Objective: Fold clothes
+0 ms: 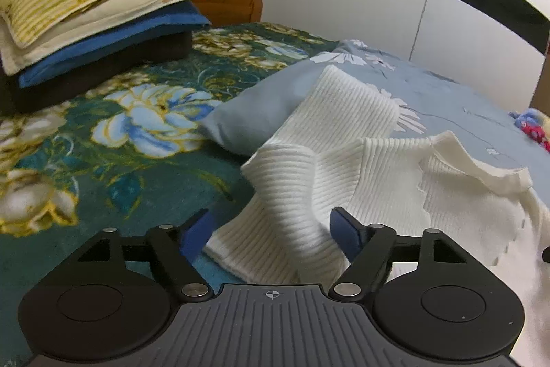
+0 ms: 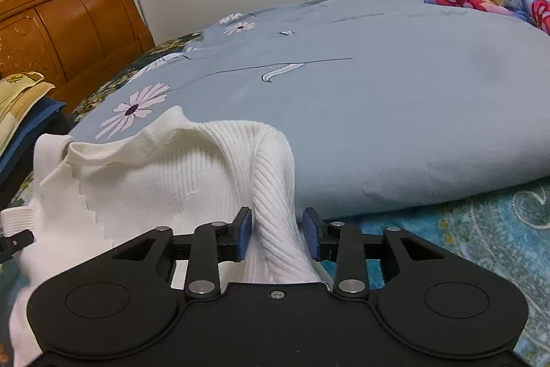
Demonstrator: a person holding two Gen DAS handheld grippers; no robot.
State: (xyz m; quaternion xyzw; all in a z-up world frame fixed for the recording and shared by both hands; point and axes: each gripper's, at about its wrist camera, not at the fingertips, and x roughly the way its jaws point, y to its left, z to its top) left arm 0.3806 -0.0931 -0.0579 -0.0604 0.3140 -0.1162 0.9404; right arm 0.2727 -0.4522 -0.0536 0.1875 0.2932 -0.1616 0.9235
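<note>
Left gripper (image 1: 271,231): jaws spread wide, straddling a ribbed sleeve, gripping nothing. Right gripper (image 2: 276,234): jaws parted around the other sleeve, not pinching. White ribbed sweater (image 1: 388,181): rumpled at 12 o'clock, half over grey-blue duvet (image 2: 395,112). Folding incomplete; sleeves loose.

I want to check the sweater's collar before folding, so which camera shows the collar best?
The left wrist view: the white sweater's collar sits unobstructed, its rim standing up against the grey-blue duvet. The right wrist view shows the collar only at a low angle, lying flatter and further to one side.
</note>
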